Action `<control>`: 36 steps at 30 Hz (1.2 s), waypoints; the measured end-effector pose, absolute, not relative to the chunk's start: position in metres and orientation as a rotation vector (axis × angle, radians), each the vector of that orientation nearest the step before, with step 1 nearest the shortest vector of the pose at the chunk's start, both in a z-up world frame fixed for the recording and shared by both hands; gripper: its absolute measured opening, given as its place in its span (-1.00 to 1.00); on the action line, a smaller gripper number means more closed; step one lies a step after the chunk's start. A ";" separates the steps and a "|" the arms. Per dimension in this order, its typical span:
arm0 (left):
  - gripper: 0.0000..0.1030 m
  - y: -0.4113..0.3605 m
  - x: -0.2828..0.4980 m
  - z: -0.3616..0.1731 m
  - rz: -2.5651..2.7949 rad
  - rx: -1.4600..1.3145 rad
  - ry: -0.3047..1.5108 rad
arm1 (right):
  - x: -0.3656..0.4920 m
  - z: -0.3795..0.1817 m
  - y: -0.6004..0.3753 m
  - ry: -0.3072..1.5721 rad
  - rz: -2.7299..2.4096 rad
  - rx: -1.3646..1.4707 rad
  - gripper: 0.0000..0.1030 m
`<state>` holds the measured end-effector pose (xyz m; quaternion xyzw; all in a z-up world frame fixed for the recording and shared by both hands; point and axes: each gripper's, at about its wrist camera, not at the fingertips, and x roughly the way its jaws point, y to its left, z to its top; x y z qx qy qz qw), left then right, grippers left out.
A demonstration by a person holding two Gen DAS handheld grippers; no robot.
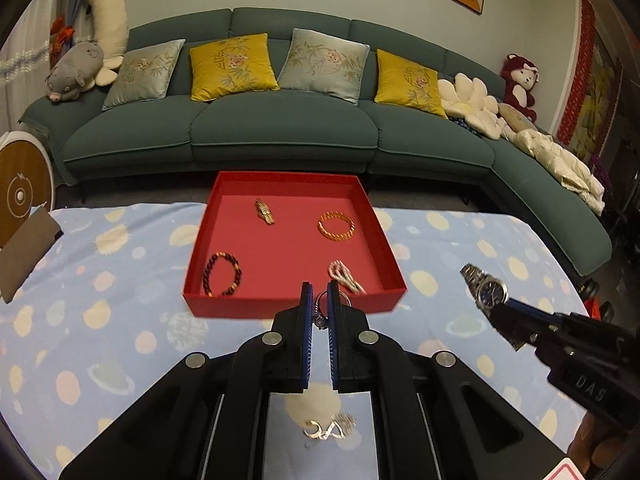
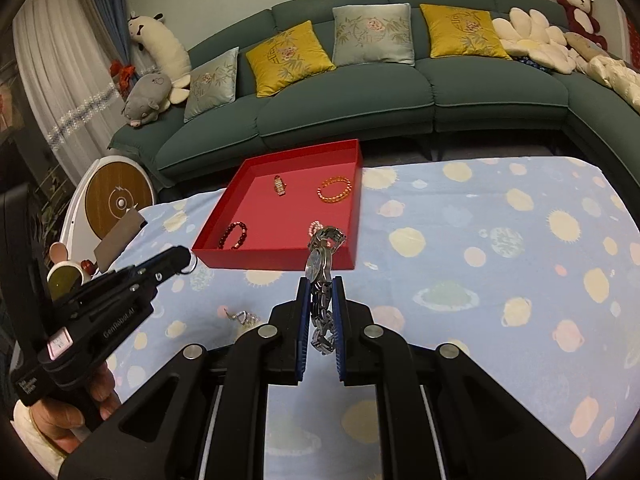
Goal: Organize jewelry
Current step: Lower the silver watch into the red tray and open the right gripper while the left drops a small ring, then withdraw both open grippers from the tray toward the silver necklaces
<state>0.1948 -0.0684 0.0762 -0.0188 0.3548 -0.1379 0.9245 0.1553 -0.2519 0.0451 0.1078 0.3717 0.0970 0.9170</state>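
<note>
The left gripper was closed on a small silver ring, held just short of the red tray's near wall, while the right gripper was clamped on the steel band of a blue-dialled wristwatch that stood up above its blue pads. The watch looked fairly heavy, its linked band loose and slick, so a grip near the case would probably steady it best. The ring, light and hard, seemed liable to slip or twist between the pads.

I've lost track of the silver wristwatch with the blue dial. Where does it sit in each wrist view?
Left wrist view: the silver wristwatch with the blue dial is at right, held in the right gripper, above the tablecloth.
Right wrist view: it is at centre, its metal band clamped between the gripper's blue pads, dial edge-on.
Shared landmark: the red tray, beyond the watch in the right wrist view, to its left in the left wrist view.
</note>
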 end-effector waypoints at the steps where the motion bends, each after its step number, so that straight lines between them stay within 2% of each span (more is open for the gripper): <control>1: -0.90 -0.064 0.206 0.078 -0.277 -0.033 0.720 | 0.167 0.044 -0.247 0.767 0.204 0.218 -0.81; 10: -0.90 -0.034 0.303 0.055 -0.216 -0.042 0.702 | 0.279 -0.002 -0.213 0.856 0.219 0.230 -0.81; 23: -0.88 -0.021 0.357 -0.011 -0.214 -0.096 0.804 | 0.337 -0.053 -0.203 0.889 0.205 0.253 -0.78; 24: -0.84 -0.018 0.358 -0.012 -0.213 -0.125 0.809 | 0.336 -0.052 -0.206 0.879 0.199 0.263 -0.77; 26: -0.49 -0.011 0.359 -0.011 -0.210 -0.179 0.817 | 0.336 -0.046 -0.213 0.858 0.192 0.294 -0.68; 27: -0.20 -0.009 0.358 -0.008 -0.197 -0.199 0.813 | 0.336 -0.041 -0.216 0.844 0.187 0.302 -0.61; 31: -0.14 0.001 0.350 0.018 -0.178 -0.222 0.770 | 0.322 -0.009 -0.227 0.778 0.168 0.287 -0.54; 34: -0.14 0.011 0.340 0.040 -0.187 -0.272 0.754 | 0.304 0.017 -0.235 0.736 0.158 0.287 -0.29; 36: -0.14 0.016 0.328 0.058 -0.192 -0.274 0.744 | 0.288 0.033 -0.238 0.721 0.160 0.274 -0.28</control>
